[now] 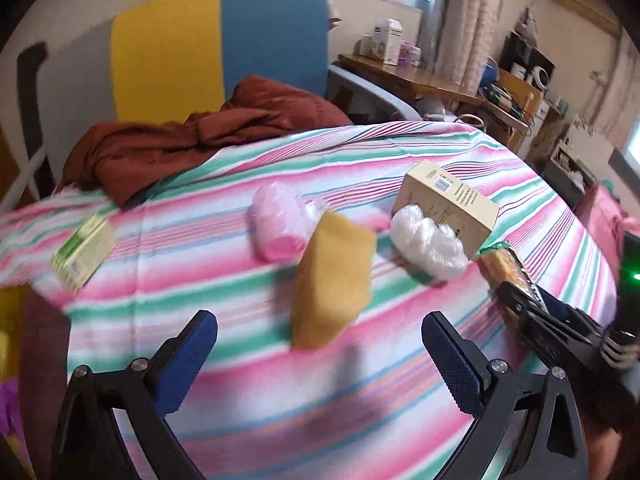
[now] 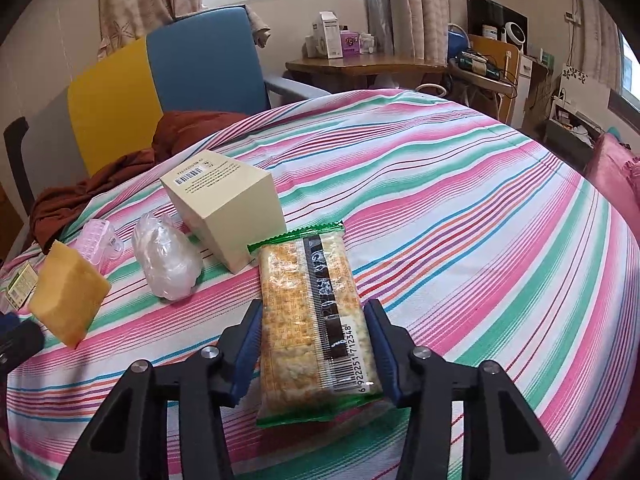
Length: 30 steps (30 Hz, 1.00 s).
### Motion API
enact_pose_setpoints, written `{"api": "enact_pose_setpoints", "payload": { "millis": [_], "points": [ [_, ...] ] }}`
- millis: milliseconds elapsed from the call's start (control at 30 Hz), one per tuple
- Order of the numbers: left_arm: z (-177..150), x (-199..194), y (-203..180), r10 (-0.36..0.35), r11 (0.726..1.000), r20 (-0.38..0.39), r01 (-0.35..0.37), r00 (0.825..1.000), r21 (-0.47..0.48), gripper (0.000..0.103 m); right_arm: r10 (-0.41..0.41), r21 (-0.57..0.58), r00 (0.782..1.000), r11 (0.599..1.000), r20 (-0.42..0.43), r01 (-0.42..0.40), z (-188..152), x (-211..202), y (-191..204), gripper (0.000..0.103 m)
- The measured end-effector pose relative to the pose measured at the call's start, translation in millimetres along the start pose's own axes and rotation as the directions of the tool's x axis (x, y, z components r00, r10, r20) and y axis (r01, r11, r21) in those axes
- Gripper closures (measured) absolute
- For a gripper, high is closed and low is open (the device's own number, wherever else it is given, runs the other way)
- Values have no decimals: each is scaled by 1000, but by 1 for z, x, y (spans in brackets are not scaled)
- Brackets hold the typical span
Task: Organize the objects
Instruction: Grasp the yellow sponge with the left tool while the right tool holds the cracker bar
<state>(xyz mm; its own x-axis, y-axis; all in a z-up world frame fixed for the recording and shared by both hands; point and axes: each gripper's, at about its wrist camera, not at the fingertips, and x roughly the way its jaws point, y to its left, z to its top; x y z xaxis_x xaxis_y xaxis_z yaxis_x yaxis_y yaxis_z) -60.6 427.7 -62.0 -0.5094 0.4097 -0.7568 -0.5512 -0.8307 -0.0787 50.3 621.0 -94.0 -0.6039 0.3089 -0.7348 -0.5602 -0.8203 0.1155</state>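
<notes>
My right gripper [image 2: 314,316] is shut on a cracker packet [image 2: 310,320] with green ends, which it holds on or just above the striped bed; the packet also shows in the left wrist view [image 1: 505,268]. My left gripper [image 1: 320,336] is open and empty, a yellow sponge [image 1: 334,280] standing just ahead of its fingers. Behind the sponge lie a pink roll [image 1: 278,220], a clear plastic bundle [image 1: 428,242] and a cream box [image 1: 450,204]. A small green carton [image 1: 82,252] lies at the left.
A rust-brown cloth [image 1: 192,144] is heaped at the bed's far edge before a yellow and blue chair [image 1: 216,48]. A wooden table [image 2: 360,66] with boxes stands behind. A dark object [image 1: 44,344] sits at the left edge.
</notes>
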Motion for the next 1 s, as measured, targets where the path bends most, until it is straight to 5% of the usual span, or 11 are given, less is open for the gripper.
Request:
{"api": "enact_pose_setpoints", "payload": {
  "millis": [133, 333, 400, 733, 1000],
  "points": [
    [3, 13, -1, 18, 999, 30, -18, 999, 30, 19, 9, 7, 1000, 1000, 8, -9, 1, 2, -1, 53],
    [-8, 33, 12, 32, 998, -7, -32, 999, 52, 66, 7, 7, 1000, 1000, 13, -7, 1, 3, -1, 53],
    [-10, 28, 22, 25, 1000, 17, -25, 1000, 9, 69, 4, 6, 1000, 1000, 15, -4, 0, 3, 0, 53],
    [-33, -8, 5, 72, 986, 167, -95, 983, 138, 72, -24, 2, 999, 1000, 41, 24, -1, -3, 0, 55],
    [-46, -27, 15, 69, 988, 198, -95, 978, 124, 72, -39, 7, 996, 999, 83, 39, -1, -13, 2, 55]
  ]
}}
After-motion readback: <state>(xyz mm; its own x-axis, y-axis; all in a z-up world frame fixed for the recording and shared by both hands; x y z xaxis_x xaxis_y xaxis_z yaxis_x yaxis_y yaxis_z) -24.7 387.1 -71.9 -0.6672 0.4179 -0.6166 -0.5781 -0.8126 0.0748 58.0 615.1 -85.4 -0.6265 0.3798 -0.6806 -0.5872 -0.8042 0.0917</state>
